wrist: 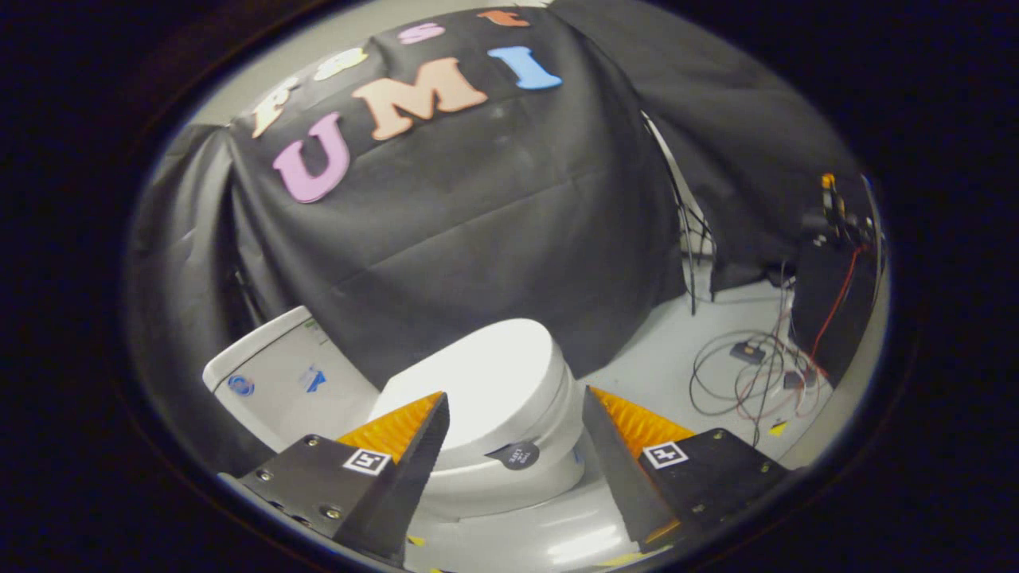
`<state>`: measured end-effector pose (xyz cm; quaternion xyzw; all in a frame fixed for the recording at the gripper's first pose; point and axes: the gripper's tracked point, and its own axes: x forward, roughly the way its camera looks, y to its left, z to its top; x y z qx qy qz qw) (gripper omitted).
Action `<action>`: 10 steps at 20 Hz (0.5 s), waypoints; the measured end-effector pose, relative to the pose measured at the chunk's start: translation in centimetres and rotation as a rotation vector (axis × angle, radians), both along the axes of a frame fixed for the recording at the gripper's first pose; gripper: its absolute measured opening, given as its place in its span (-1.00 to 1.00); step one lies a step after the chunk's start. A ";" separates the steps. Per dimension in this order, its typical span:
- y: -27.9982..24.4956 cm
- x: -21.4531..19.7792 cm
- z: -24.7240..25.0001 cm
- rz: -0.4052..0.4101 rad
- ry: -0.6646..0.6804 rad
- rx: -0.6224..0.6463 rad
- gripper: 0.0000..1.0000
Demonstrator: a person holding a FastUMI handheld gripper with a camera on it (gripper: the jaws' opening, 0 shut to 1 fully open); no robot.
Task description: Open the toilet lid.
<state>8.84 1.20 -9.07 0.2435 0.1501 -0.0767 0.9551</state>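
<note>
The toilet lid [486,382], seen closed flat over the white bowl [509,481] beside the tank [271,374], is framed just ahead of the gripper [513,422], held wide open and empty, seemingly lined up for its front edge.

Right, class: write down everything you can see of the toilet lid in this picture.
The toilet lid is white, smooth and glossy, like plastic, with a rounded front edge. It is shut, lying flat on the toilet, with the cistern behind it against the black cloth. A small round dark tab sits at its front rim. The gripper is open, its fingers either side of the lid's front; whether they touch it cannot be told.
</note>
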 end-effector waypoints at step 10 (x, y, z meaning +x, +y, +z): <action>1.7 2.2 -8.7 -0.028 0.298 0.334 0.97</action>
